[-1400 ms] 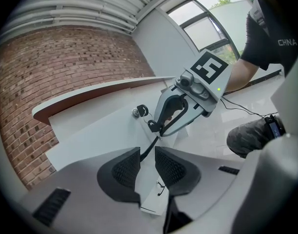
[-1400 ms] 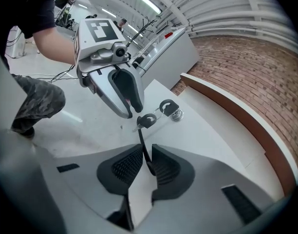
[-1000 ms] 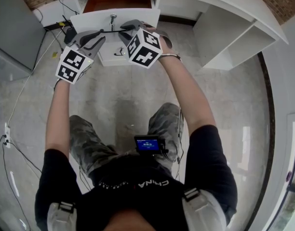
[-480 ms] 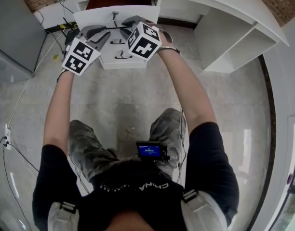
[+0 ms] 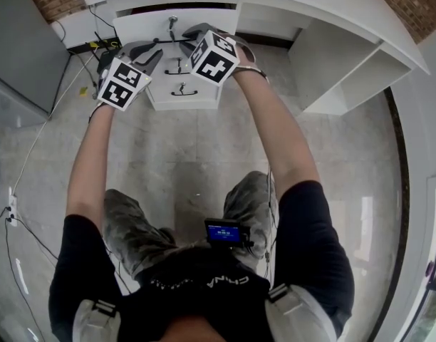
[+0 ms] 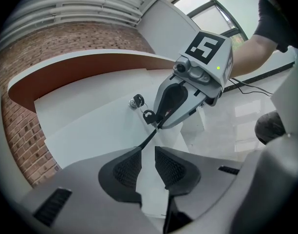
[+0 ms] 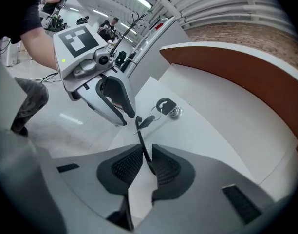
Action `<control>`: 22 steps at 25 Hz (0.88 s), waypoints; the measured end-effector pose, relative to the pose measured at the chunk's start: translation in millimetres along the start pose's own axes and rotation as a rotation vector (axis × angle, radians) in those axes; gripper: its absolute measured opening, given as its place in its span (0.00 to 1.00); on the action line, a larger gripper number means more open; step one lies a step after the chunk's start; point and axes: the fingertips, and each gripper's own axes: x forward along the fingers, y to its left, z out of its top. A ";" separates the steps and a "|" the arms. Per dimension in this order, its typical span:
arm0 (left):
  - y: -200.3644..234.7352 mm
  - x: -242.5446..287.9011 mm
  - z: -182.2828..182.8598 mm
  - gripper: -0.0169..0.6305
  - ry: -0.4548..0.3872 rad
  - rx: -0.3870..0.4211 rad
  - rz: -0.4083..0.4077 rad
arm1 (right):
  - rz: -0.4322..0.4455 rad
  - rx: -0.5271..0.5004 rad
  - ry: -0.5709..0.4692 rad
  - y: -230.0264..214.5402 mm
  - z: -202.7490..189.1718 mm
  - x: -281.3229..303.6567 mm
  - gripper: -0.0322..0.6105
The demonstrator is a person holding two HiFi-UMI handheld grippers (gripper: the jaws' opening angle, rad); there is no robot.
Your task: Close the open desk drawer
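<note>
Drawer (image 5: 143, 23) slid inward, near desk (image 5: 332, 13) edge | left tongs (image 6: 146, 150), right tongs (image 7: 146, 150) narrow at handle (image 7: 140, 138)

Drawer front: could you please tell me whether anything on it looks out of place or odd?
A key is left in the lock of the drawer, and a second key dangles from its ring. Otherwise nothing looks damaged or askew.

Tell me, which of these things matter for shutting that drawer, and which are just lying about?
Part of the job: top drawer, its handle, left gripper, right gripper.

Just there: key in the drawer's lock, lower drawers, side shelves.
</note>
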 end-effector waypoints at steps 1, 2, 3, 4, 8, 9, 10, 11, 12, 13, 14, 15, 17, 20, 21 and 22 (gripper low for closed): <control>2.4 2.8 -0.7 0.16 0.002 -0.002 0.002 | -0.001 -0.001 -0.001 -2.0 -0.3 1.7 0.15; 4.7 5.7 -0.9 0.16 0.003 -0.003 0.003 | -0.003 -0.002 -0.001 -4.2 -0.8 3.4 0.15; 6.9 8.8 -1.0 0.16 0.004 -0.003 0.006 | -0.003 0.000 -0.001 -6.3 -1.6 5.2 0.15; 8.9 11.7 -1.6 0.16 0.006 -0.004 0.009 | -0.003 0.004 -0.001 -8.1 -2.5 7.0 0.15; 17.3 21.9 -4.7 0.16 0.017 -0.014 0.010 | 0.000 0.023 0.001 -15.2 -5.1 13.8 0.15; 19.5 23.8 -5.6 0.16 0.020 -0.011 0.012 | 0.001 0.024 0.002 -16.6 -5.0 15.5 0.15; 21.9 25.3 -6.8 0.16 0.024 -0.008 0.016 | 0.002 0.024 0.002 -17.8 -4.8 17.3 0.15; 24.5 26.7 -7.7 0.16 0.026 -0.008 0.020 | 0.000 0.026 0.003 -19.2 -4.9 19.2 0.15; 26.5 28.1 -8.2 0.16 0.026 -0.011 0.022 | -0.002 0.029 0.003 -21.1 -5.5 21.0 0.15; 27.8 29.2 -8.5 0.16 0.026 -0.017 0.023 | -0.004 0.035 0.003 -23.1 -6.5 22.4 0.16; 28.2 29.8 -8.8 0.16 0.026 -0.022 0.023 | -0.004 0.042 0.004 -24.7 -7.5 23.4 0.16; 28.0 29.6 -9.5 0.16 0.026 -0.025 0.024 | -0.002 0.047 0.005 -25.7 -8.2 24.0 0.16; 26.2 28.2 -12.0 0.16 0.029 -0.028 0.024 | 0.001 0.046 0.009 -26.1 -8.7 24.2 0.16; 23.4 26.9 -16.0 0.16 0.039 -0.031 0.016 | -0.003 0.043 0.012 -26.5 -7.9 23.3 0.16; 22.9 26.3 -16.6 0.16 0.041 -0.032 0.014 | -0.005 0.047 0.011 -26.6 -7.4 23.0 0.16; 22.4 25.6 -16.6 0.16 0.042 -0.032 0.014 | -0.007 0.051 0.010 -26.7 -7.0 22.9 0.16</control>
